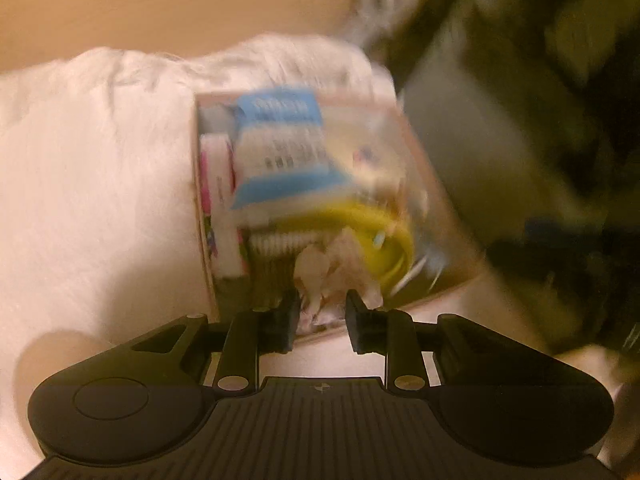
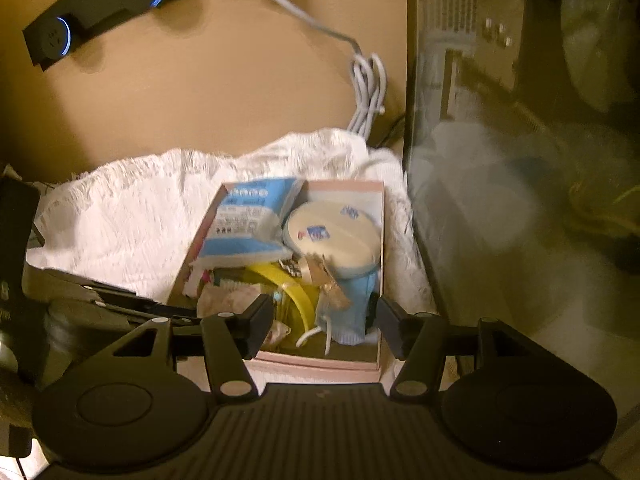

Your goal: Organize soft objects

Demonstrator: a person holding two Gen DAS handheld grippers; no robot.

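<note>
A pink cardboard box (image 2: 372, 236) sits on a white fluffy cloth (image 2: 120, 216). It holds a blue and white packet (image 2: 244, 216), a round white pad (image 2: 332, 236), a yellow band (image 2: 296, 292), a light blue fabric piece (image 2: 352, 312) and crumpled wrappers. My right gripper (image 2: 325, 326) is open above the box's near end. In the blurred left wrist view the box (image 1: 416, 152) lies ahead; my left gripper (image 1: 322, 326) is partly closed over crumpled white material (image 1: 336, 264), and I cannot tell whether it grips it.
A glass tank (image 2: 520, 160) stands right of the box. A grey cable (image 2: 364, 84) and a black power strip (image 2: 100, 8) lie on the tan desk (image 2: 200, 92) behind. Dark objects (image 2: 16, 240) sit at the left.
</note>
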